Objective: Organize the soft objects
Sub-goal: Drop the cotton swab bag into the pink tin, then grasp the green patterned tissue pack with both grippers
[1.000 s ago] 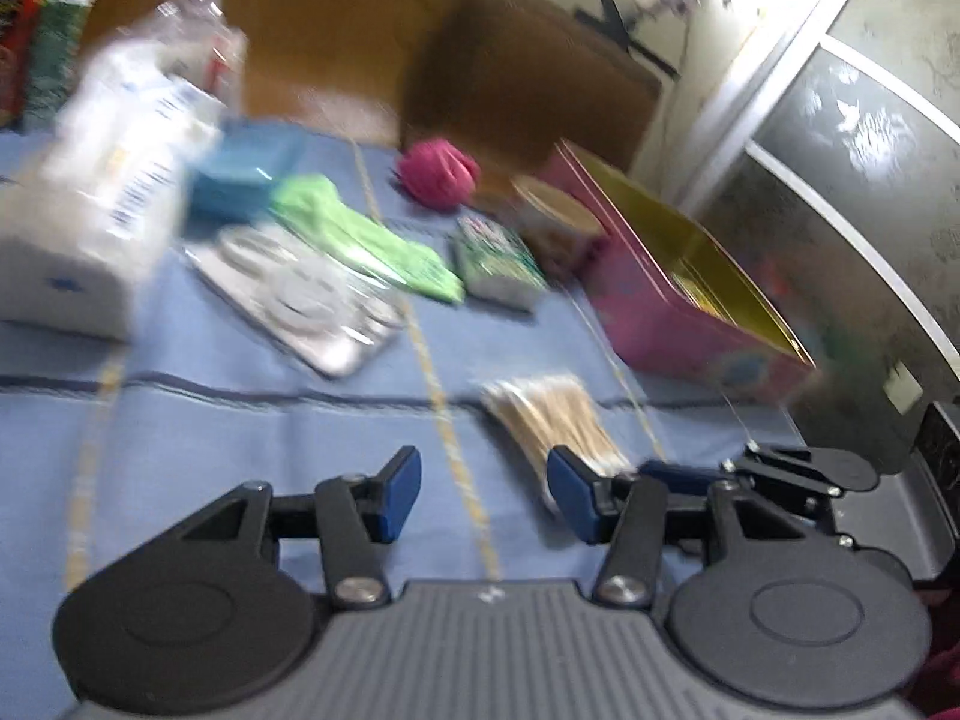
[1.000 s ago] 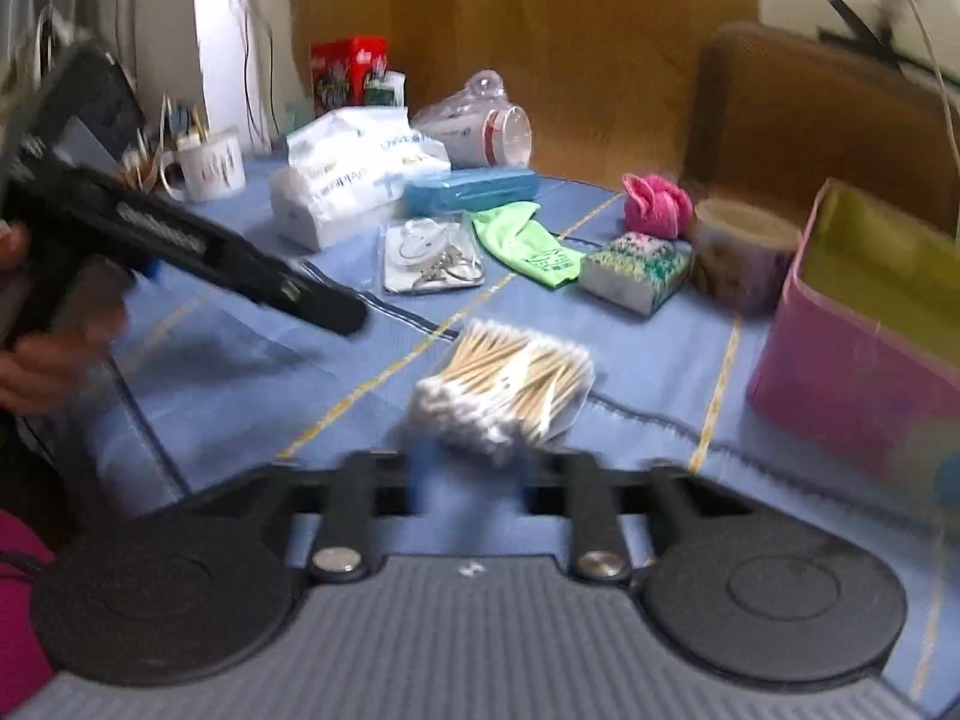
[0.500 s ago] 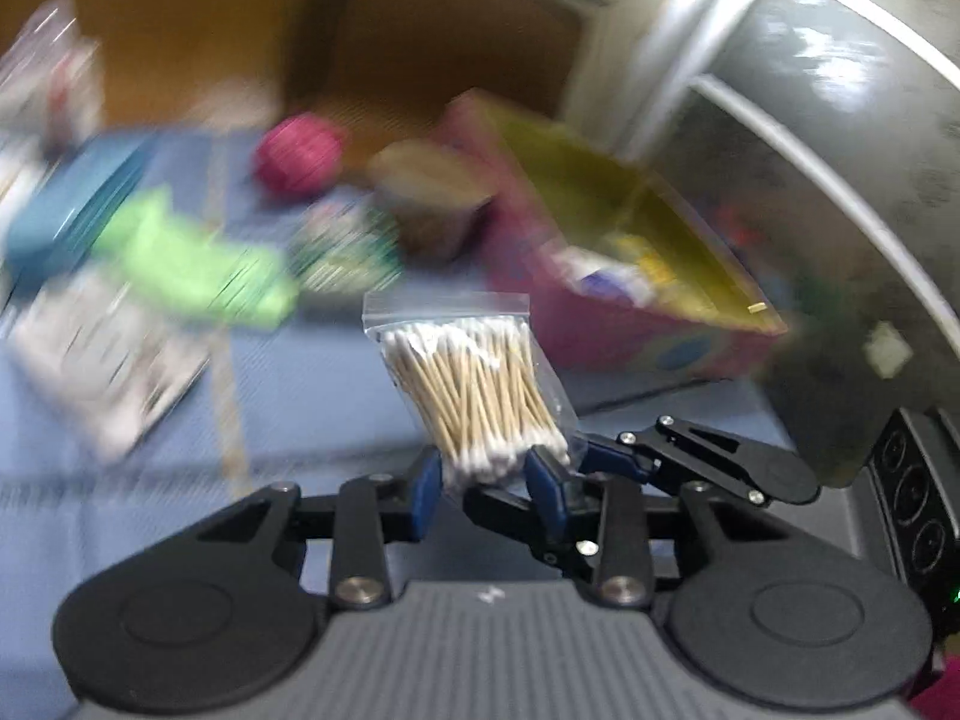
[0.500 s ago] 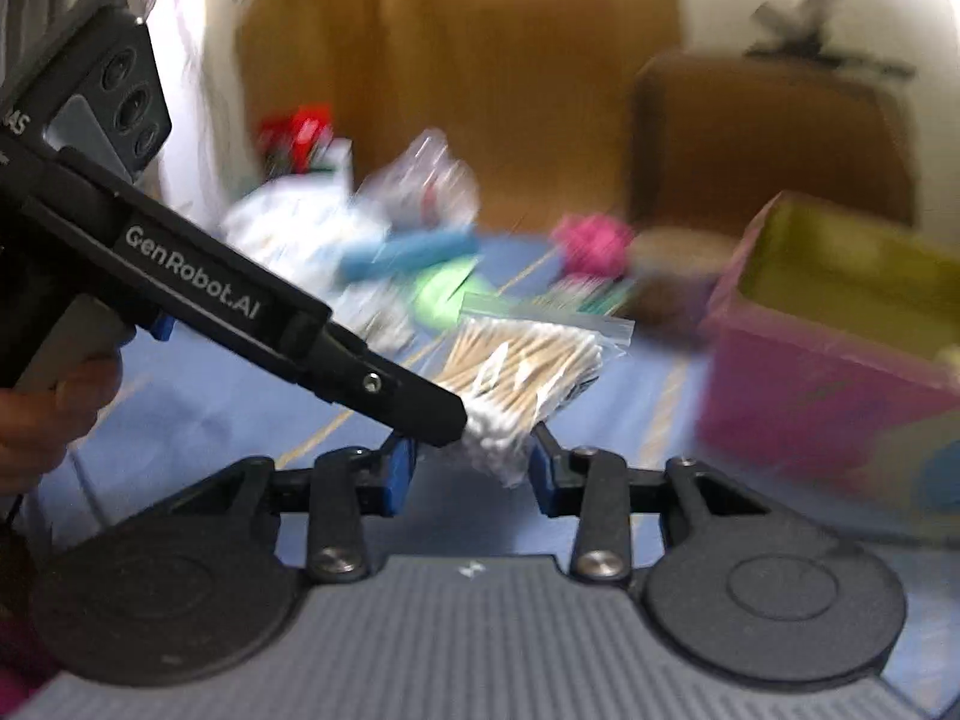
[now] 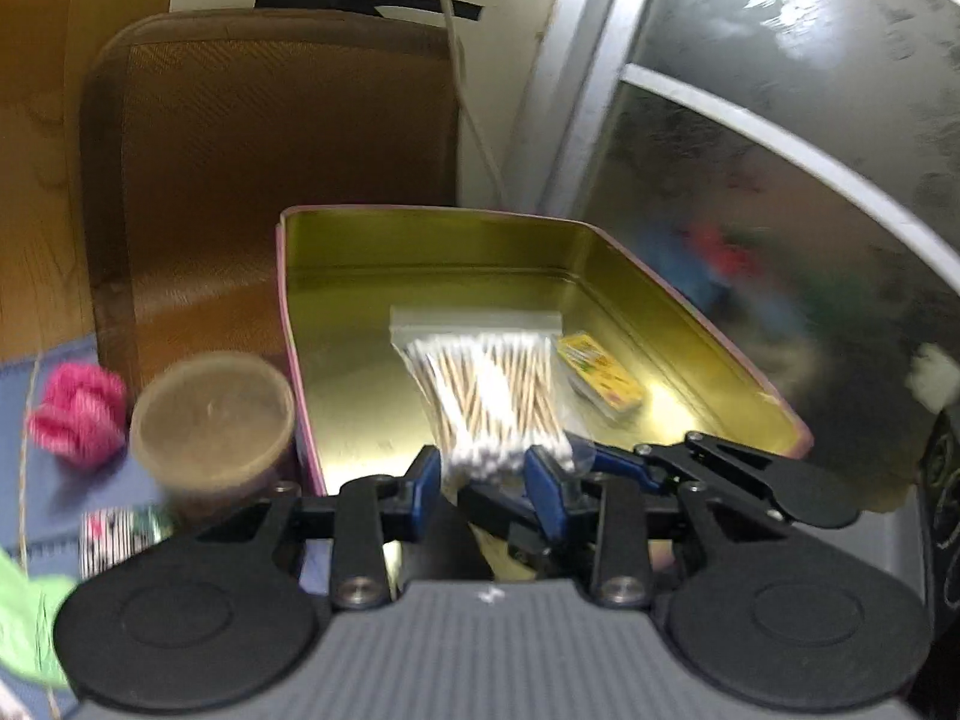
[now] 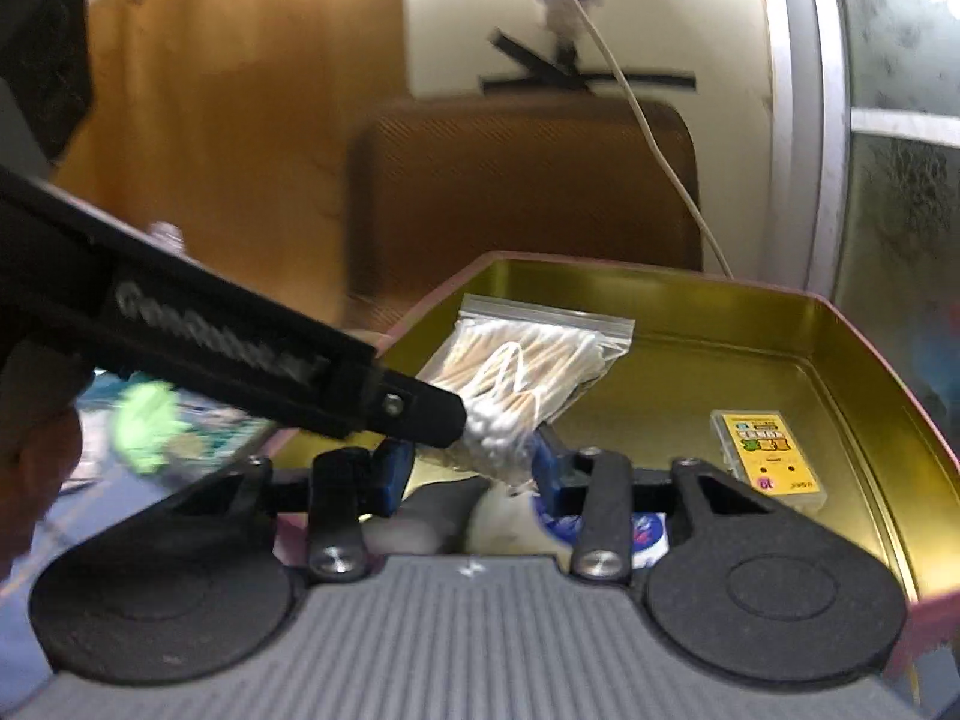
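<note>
A clear zip bag of cotton swabs (image 5: pixel 489 396) is held by both grippers above the open pink tin with a gold inside (image 5: pixel 360 312). My left gripper (image 5: pixel 487 480) is shut on the bag's lower end. My right gripper (image 6: pixel 471 468) is shut on the same end of the bag (image 6: pixel 528 360); the left gripper's finger reaches in from the left of the right wrist view. The tin (image 6: pixel 780 324) lies under the bag, with a small yellow card pack (image 6: pixel 765 456) on its floor, also seen in the left wrist view (image 5: pixel 600 375).
A brown lidded cup (image 5: pixel 213 420) stands against the tin's left wall. A pink knitted ball (image 5: pixel 78 411), a patterned small box (image 5: pixel 117 534) and a green cloth (image 5: pixel 24 618) lie on the blue tablecloth. A brown chair back (image 5: pixel 270 180) stands behind. A metal-framed glass door (image 5: pixel 780 150) is at right.
Both grippers closed on the swab bag, lifted it off the tablecloth and carried it right, over the open tin.
</note>
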A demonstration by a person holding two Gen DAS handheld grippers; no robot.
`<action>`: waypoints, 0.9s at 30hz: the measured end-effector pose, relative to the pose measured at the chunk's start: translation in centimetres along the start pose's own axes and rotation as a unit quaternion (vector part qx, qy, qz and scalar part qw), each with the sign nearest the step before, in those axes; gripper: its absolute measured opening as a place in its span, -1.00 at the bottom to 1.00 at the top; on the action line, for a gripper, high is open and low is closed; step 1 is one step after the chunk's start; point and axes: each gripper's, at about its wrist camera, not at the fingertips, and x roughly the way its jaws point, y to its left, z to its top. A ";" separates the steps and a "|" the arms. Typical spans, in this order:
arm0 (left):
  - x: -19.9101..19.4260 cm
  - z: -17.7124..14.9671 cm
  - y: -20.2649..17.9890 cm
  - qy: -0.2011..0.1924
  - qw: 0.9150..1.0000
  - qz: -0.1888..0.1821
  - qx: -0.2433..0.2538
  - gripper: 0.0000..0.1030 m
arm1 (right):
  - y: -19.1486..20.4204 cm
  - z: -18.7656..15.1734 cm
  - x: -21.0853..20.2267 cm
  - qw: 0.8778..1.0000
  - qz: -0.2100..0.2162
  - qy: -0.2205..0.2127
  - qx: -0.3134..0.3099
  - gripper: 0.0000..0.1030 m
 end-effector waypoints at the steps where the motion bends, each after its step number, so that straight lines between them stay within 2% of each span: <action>1: 0.7 0.3 0.0 -0.004 1.000 0.013 0.005 -0.35 | -0.1 0.2 1.0 1.000 -0.012 0.008 -0.006 0.07; 2: 0.9 0.5 0.2 -0.008 1.000 0.023 0.002 -0.35 | -0.1 0.3 1.8 0.999 -0.039 0.006 -0.012 0.22; 4: -0.3 0.4 1.3 -0.018 0.999 0.010 -0.028 -0.35 | -0.1 0.1 1.8 0.998 -0.068 0.000 -0.007 0.24; 7: -4.5 -1.1 3.3 -0.049 0.998 -0.013 -0.044 -0.35 | -0.4 -0.4 -0.9 0.998 -0.047 -0.034 0.034 0.21; 8: -6.4 -2.1 4.4 -0.063 0.997 -0.016 -0.050 -0.34 | -0.1 -0.7 -2.2 0.997 -0.037 -0.051 0.043 0.14; 9: -8.1 -3.2 5.7 -0.073 0.995 -0.013 -0.060 -0.34 | 0.3 -0.9 -3.3 0.997 -0.025 -0.064 0.048 -0.03; 10: -9.7 -4.2 6.9 -0.082 0.994 -0.002 -0.071 -0.34 | 0.9 -1.2 -4.4 0.996 -0.003 -0.073 0.052 -0.13; 12: -12.3 -7.0 9.5 -0.090 0.991 0.032 -0.093 -0.34 | 2.1 -1.4 -5.3 0.995 0.043 -0.076 0.053 -0.46; 15: -14.7 -10.9 12.4 -0.084 0.985 0.097 -0.116 -0.34 | 5.4 -1.7 -4.6 0.992 0.110 -0.043 0.038 -0.56; 17: -15.8 -13.0 14.0 -0.075 0.981 0.108 -0.140 -0.34 | 7.9 -1.4 -3.3 0.991 0.132 -0.019 0.027 -0.55; 19: -16.8 -14.8 15.1 -0.074 0.978 0.105 -0.163 -0.34 | 10.6 -1.2 -1.5 0.993 0.120 -0.001 0.008 -0.47; 21: -17.5 -16.0 15.7 -0.076 0.976 0.105 -0.177 -0.34 | 13.0 -0.7 0.5 0.995 0.101 0.013 -0.002 0.10; 22: -17.8 -16.5 16.1 -0.077 0.975 0.103 -0.184 -0.34 | 13.7 -0.4 1.3 0.996 0.087 0.018 0.002 0.24; 23: -17.8 -16.9 16.6 -0.076 0.974 0.099 -0.189 -0.34 | 14.5 -0.2 2.4 0.997 0.072 0.022 0.003 0.32; 25: -17.9 -17.4 17.1 -0.075 0.973 0.093 -0.196 -0.34 | 15.8 -0.3 4.1 0.998 0.045 0.032 -0.011 0.35; 27: -18.2 -17.9 17.6 -0.073 0.974 0.088 -0.198 -0.34 | 16.3 -0.8 6.0 0.998 0.012 0.066 -0.021 0.32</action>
